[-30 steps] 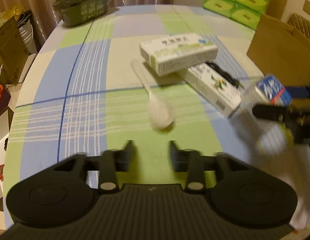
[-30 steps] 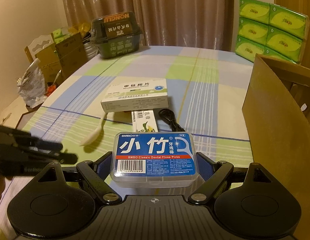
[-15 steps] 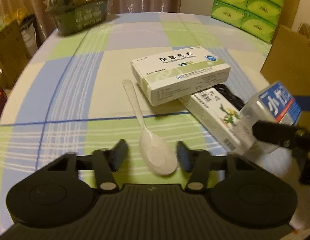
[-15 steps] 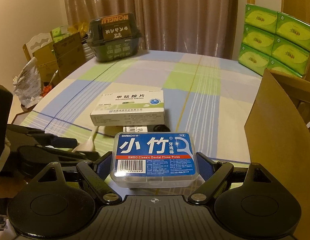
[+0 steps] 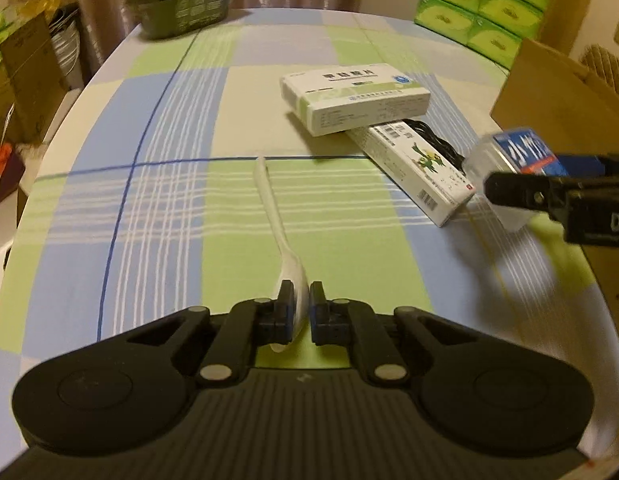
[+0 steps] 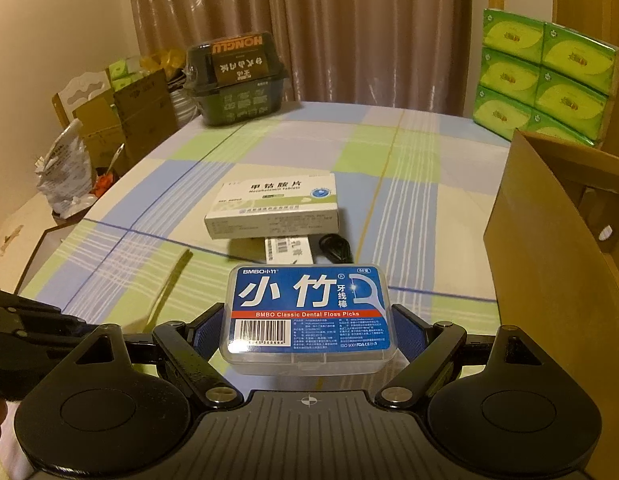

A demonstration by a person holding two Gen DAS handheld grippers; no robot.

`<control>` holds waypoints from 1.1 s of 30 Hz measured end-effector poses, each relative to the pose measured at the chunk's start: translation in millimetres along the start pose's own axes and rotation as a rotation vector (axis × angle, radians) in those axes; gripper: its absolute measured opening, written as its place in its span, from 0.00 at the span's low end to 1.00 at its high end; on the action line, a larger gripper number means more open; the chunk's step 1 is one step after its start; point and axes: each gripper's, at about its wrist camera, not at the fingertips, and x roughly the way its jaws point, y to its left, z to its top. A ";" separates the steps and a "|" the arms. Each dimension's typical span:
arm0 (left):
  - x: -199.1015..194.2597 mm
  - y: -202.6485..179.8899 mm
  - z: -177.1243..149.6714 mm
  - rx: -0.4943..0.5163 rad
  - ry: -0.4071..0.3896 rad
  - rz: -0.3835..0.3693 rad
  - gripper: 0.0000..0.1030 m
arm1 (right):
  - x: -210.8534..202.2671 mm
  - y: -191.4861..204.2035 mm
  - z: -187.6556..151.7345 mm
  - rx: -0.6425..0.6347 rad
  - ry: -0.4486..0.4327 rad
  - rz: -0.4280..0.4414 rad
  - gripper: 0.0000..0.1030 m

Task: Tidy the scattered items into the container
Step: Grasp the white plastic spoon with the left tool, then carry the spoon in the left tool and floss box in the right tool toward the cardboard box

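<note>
- My left gripper [image 5: 297, 300] is clamped on the bowl of the white spoon [image 5: 275, 224], whose handle lies along the checked worktop [image 5: 149, 184].
- My right gripper [image 6: 309, 328] grips the floss-pick box [image 6: 307, 312] beside the cardboard box [image 6: 549, 264].
- Next, I judge: lift both and drop them into that container.

Floss-pick box [image 6: 307, 312] between gripper pads

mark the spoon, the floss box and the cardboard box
spoon [image 5: 269, 204], left wrist view, mid handle
floss box [image 6: 305, 308], right wrist view, blue label
cardboard box [image 6: 549, 280], right wrist view, near side wall
</note>
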 end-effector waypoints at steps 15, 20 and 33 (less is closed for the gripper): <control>5.0 2.6 -1.2 -0.051 0.016 0.027 0.38 | -1.5 -5.7 -7.8 0.018 0.012 0.003 0.80; 6.6 -3.5 1.1 0.000 0.037 0.037 0.26 | -2.1 -6.4 -8.9 0.020 0.013 0.003 0.80; -32.4 -14.2 -24.2 0.010 0.031 0.026 0.26 | -29.2 2.4 -14.7 0.016 -0.003 0.013 0.80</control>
